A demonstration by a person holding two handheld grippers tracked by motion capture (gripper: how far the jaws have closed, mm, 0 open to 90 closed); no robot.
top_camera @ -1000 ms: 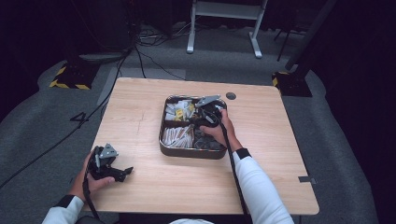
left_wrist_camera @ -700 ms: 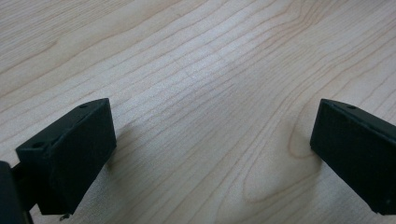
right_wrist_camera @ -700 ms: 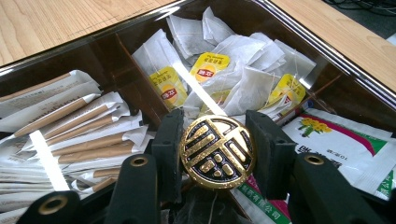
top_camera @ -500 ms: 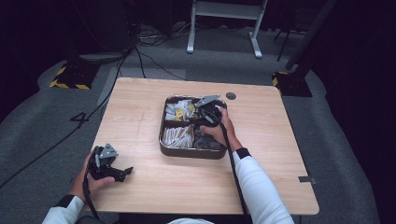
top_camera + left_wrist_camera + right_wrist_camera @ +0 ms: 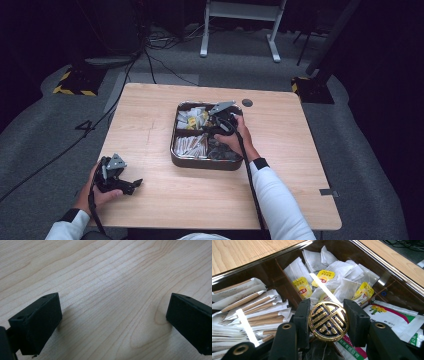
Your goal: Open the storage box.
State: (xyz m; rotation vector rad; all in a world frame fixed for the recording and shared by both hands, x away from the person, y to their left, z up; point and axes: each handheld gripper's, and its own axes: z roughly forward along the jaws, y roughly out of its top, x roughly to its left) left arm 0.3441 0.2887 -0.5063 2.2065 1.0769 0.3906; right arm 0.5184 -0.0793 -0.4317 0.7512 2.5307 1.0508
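The right gripper [image 5: 328,315] clamps a round gold-and-black medallion [image 5: 328,321] above the compartment tray [image 5: 200,163]; the left gripper [image 5: 113,320] rests wide apart on the table [image 5: 107,277].

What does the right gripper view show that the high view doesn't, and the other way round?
Right gripper view: a round gold-and-black medallion clamped between the fingers, yellow-tagged tea bags and paper-wrapped sticks up close.

High view: the whole table, the person's right hand, the left gripper resting near the table's front left, and floor cables.

Both: the dark divided tray with its packets.
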